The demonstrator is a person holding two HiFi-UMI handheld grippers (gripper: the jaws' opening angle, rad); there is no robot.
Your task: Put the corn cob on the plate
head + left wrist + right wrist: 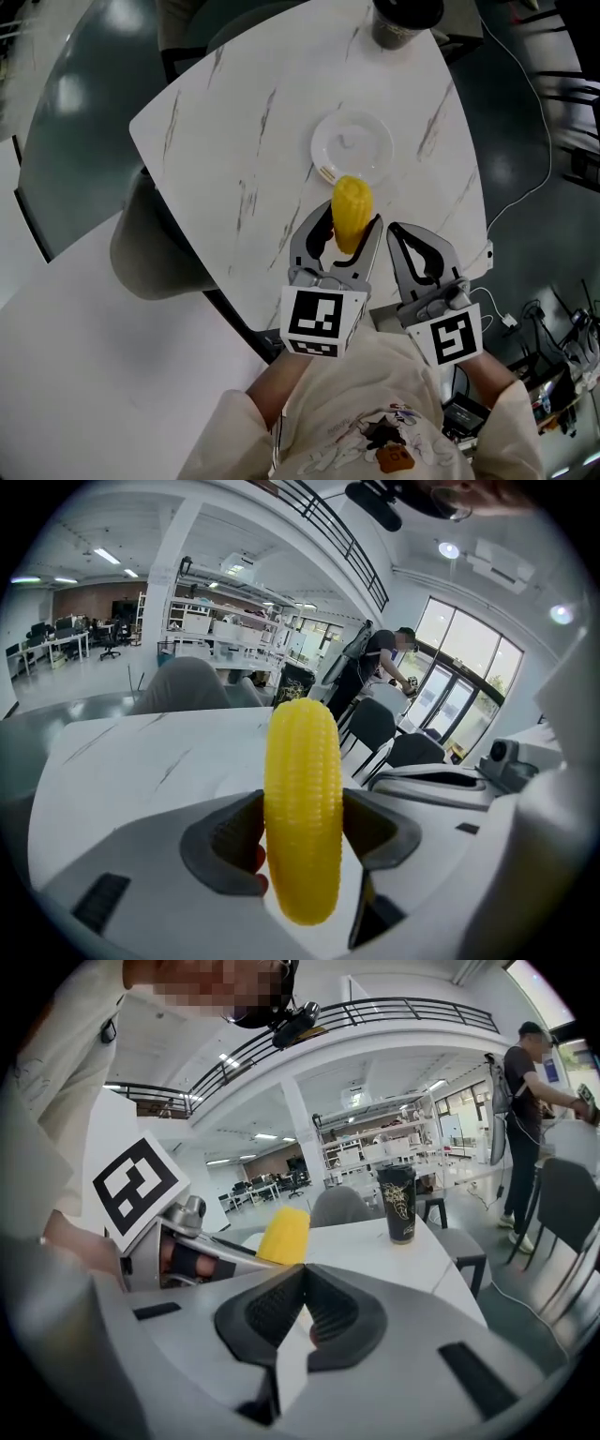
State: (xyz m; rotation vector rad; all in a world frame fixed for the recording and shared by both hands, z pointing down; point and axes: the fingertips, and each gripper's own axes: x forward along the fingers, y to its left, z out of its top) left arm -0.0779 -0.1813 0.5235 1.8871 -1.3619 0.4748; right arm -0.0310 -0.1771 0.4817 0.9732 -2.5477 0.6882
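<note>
Head view, one corn cob [352,214] clamped in the left gripper [349,221], near the rim of one white plate [373,131], right gripper [401,231] alongside, jaws together and empty, one dark cup [403,19] at the far edge of the table [244,141]

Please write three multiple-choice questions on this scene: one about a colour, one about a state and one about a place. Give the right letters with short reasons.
1. The plate is: A white; B blue; C red.
2. The right gripper is: A open; B shut, holding nothing; C holding the plate.
3. The corn cob is: A on the plate; B in the right gripper; C between the left gripper's jaws.

Answers:
1 A: it looks white in the head view.
2 B: its own view shows the jaws together, with nothing between them.
3 C: the left gripper view shows both jaws pressing on the cob.
</note>
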